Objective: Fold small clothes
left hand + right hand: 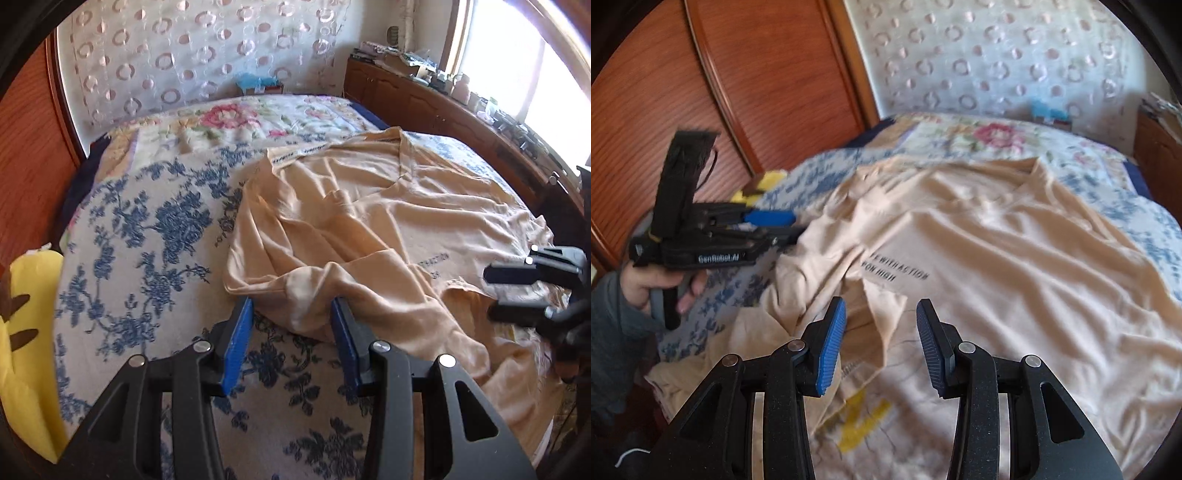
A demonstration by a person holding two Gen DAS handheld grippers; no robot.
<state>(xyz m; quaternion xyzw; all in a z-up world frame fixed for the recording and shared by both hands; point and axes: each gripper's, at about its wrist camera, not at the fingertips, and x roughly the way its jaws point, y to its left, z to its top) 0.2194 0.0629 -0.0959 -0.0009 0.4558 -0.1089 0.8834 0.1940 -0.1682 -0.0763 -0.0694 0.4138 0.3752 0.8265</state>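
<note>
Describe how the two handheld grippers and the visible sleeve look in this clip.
Both grippers, left gripper and right gripper, have black linkage frames with silver pivot pins and ribbed blue finger pads. The left one's side reads "GenRobot.AI" in white. The hand holding it wears a grey sleeve.

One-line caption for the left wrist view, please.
Left gripper with open fingers straddling a bunched edge of the peach T-shirt on the floral bedspread.
</note>
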